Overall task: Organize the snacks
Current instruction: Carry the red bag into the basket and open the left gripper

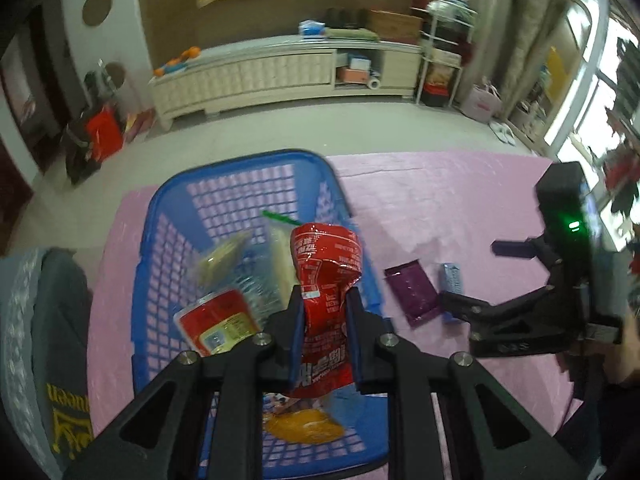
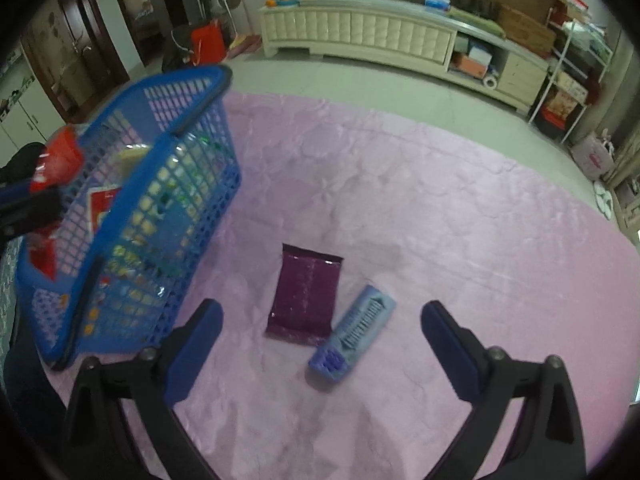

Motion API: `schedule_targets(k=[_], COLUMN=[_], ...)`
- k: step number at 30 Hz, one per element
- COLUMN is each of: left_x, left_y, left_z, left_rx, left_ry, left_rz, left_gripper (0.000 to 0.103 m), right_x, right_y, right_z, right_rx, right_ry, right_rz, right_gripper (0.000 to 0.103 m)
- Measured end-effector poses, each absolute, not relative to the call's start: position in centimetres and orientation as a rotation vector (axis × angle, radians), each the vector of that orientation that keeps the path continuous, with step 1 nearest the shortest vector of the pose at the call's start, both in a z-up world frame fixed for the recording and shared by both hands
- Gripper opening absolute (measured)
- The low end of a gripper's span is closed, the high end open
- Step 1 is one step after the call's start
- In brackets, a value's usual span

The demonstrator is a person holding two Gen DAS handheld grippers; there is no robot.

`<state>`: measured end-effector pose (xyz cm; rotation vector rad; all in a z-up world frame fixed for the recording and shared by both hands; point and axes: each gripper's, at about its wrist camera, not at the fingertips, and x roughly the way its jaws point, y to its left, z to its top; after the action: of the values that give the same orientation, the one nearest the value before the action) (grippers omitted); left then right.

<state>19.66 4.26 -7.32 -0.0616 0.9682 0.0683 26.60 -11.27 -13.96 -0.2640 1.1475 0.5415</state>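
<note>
My left gripper [image 1: 323, 300] is shut on a red snack pouch [image 1: 326, 276] and holds it over the blue mesh basket [image 1: 160, 216], which has several snack packs inside. In the right wrist view the basket [image 2: 192, 208] stands at the left, with the red pouch [image 2: 60, 156] above its rim. My right gripper [image 2: 320, 320] is open and empty, just above a purple snack packet [image 2: 305, 294] and a light blue packet [image 2: 354, 332] lying side by side on the pink cloth. The right gripper [image 1: 472, 278] also shows in the left wrist view next to the purple packet [image 1: 412, 290].
A pink cloth [image 2: 440, 200] covers the work surface. A grey garment [image 1: 48, 340] lies left of the basket. A long white cabinet [image 1: 280, 72] and shelving [image 1: 444, 40] stand against the far wall across a tiled floor.
</note>
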Motion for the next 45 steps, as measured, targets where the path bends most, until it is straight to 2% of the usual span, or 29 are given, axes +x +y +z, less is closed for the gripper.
schedule_targets(k=[3, 11, 16, 19, 23, 25, 26, 27, 29, 32, 34, 36, 45], left_x=[20.1, 21.2, 20.8, 20.4, 19.9, 19.9, 20.1, 20.2, 20.8, 22.1, 22.8, 23.0, 20.4], left_y=[5.4, 8.7, 9.6, 9.2, 8.6, 8.8, 9.0, 9.1, 9.4, 9.7, 10.1, 10.4, 9.7], left_z=[-7.0, -7.4, -8.1, -8.9, -9.0, -8.8, -8.8, -8.7, -8.6, -8.3, -8.3, -8.4, -7.3], left_rx=[-0.053, -0.106, -0.120, -0.119, -0.106, -0.109, -0.116, -0.122, -0.125, -0.103, -0.110, -0.133, -0.113], left_ry=[0.963, 0.986, 1.015, 1.046, 1.052, 1.043, 1.042, 1.042, 1.040, 1.038, 1.035, 1.042, 1.023], left_rz=[0.099, 0.145, 0.134, 0.109, 0.082, 0.091, 0.091, 0.093, 0.106, 0.128, 0.151, 0.160, 0.149], left_gripper=[0.018, 0.018, 0.018, 0.019, 0.019, 0.019, 0.019, 0.020, 0.021, 0.029, 0.049, 0.061, 0.063], right_x=[27.7, 29.4, 29.4, 29.2, 28.1, 28.1, 28.2, 28.3, 28.5, 28.7, 28.7, 28.5, 27.0], right_y=[-10.2, -8.7, -7.8, -7.4, -6.8, -6.7, -6.6, -6.5, -6.5, -7.0, -7.7, -8.1, -9.1], right_z=[-15.4, -19.0, -19.3, -20.4, -20.7, -20.6, -20.5, -20.4, -20.3, -20.0, -19.5, -18.8, -14.4], right_rx=[-0.287, -0.305, -0.347, -0.333, -0.385, -0.383, -0.382, -0.378, -0.363, -0.333, -0.304, -0.285, -0.259], right_ry=[1.175, 1.285, 1.285, 1.357, 1.316, 1.315, 1.312, 1.307, 1.318, 1.306, 1.304, 1.292, 1.210], right_rz=[0.534, 0.511, 0.517, 0.527, 0.521, 0.522, 0.521, 0.523, 0.532, 0.541, 0.545, 0.553, 0.566], right_gripper=[0.088, 0.088, 0.087, 0.080, 0.075, 0.069, 0.057, 0.052, 0.051, 0.051, 0.051, 0.051, 0.051])
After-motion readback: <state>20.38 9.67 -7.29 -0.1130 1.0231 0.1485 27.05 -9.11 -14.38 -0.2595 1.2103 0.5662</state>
